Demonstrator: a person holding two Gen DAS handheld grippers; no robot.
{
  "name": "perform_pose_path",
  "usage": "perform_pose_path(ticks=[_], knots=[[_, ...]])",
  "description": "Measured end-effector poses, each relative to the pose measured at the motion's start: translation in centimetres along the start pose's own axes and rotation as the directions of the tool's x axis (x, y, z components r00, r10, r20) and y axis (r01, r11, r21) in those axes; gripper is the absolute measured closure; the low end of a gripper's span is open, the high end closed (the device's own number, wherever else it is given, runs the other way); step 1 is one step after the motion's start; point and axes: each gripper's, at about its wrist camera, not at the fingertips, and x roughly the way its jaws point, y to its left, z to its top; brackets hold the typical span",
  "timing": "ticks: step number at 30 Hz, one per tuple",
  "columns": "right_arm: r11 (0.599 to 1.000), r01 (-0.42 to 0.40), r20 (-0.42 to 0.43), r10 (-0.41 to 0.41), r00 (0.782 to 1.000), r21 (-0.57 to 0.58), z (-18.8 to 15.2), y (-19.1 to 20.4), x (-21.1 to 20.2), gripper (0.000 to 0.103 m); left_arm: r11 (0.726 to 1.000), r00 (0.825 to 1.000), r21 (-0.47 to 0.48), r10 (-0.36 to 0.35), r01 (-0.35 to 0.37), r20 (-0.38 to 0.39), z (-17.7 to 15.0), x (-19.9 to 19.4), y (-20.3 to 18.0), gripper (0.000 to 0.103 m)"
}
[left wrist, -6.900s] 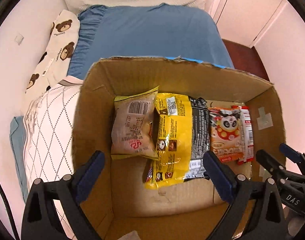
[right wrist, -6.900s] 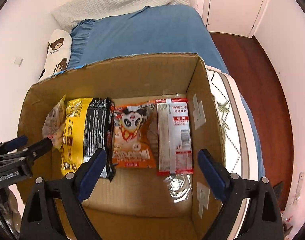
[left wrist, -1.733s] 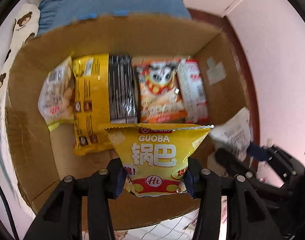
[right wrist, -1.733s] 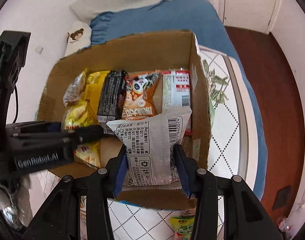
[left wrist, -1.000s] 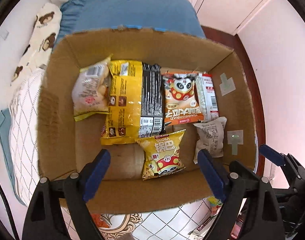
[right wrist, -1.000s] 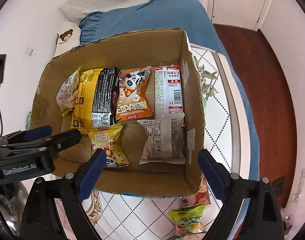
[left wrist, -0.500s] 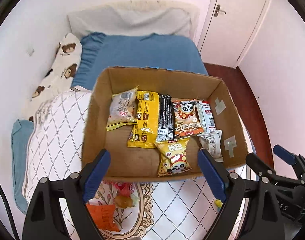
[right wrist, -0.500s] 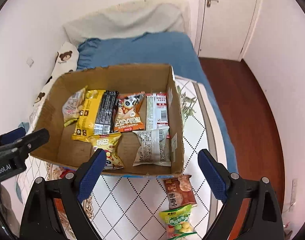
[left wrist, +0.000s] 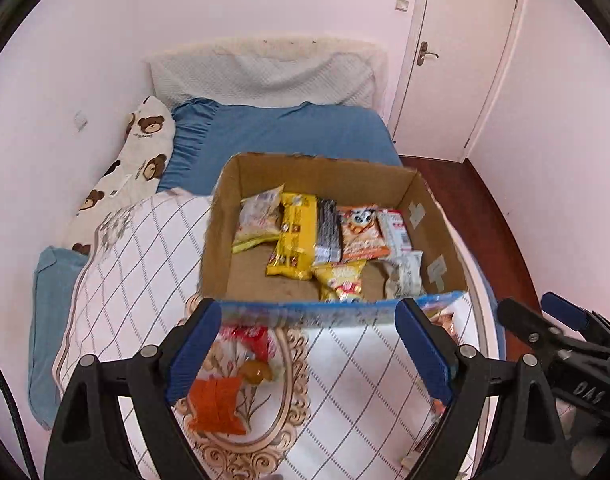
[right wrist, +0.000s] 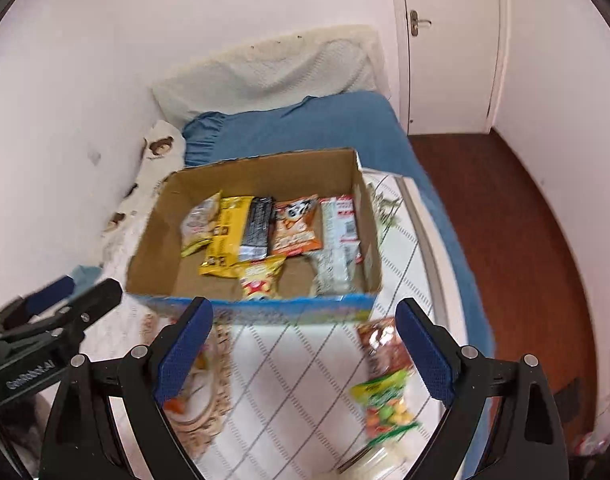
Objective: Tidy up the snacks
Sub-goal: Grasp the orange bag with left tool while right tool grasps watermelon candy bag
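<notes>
Now both wide open, empty: left gripper [left wrist: 307, 354], right gripper [right wrist: 303, 350]. Nearest right jaws: green snack bag [right wrist: 385, 408], lengthwise ahead, lower right; orange packet [left wrist: 217, 404] nearest left.

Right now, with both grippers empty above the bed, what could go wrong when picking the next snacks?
1. The green packet and the brown packet lie close together, so the open right gripper might catch both.
2. The orange packet lies on the soft quilt; the left gripper could pinch fabric.
3. The cardboard box stands near them and might get nudged.
</notes>
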Motion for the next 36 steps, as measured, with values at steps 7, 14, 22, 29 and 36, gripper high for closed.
perform_pose_path(ticks=[7, 14, 22, 29, 36], knots=[[0.991, 0.011, -0.095, 0.001, 0.995, 0.132, -5.2, -4.1, 2.0, 0.008, 0.997, 0.991, -0.046, 0.05, -0.056, -0.123, -6.3, 2.4, 3.7, 0.014], [0.982, 0.174, -0.31, -0.145, 0.94, 0.069, -10.8, -7.7, 11.4, 0.008, 0.984, 0.943, -0.076, 0.132, -0.162, -0.304, -12.9, 8.4, 7.8, 0.014], [0.98, 0.2, -0.408, -0.19, 0.893, -0.019, -13.5, -7.8, 17.8, 0.028, 0.972, 0.89, -0.117, 0.133, -0.203, -0.435, -16.4, 12.0, 11.3, 0.014], [0.994, 0.109, -0.419, -0.097, 0.903, 0.005, -14.9, -4.9, 17.4, 0.045, 0.944, 0.861, -0.299, -0.03, -0.143, -0.508, -15.8, 15.4, 14.5, 0.014], [0.999, 0.028, -0.476, -0.011, 0.879, 0.028, -16.3, -1.7, 17.4, 0.043, 0.952, 0.864, -0.273, -0.018, -0.139, -0.503, -15.1, 18.5, 14.2, 0.049]])
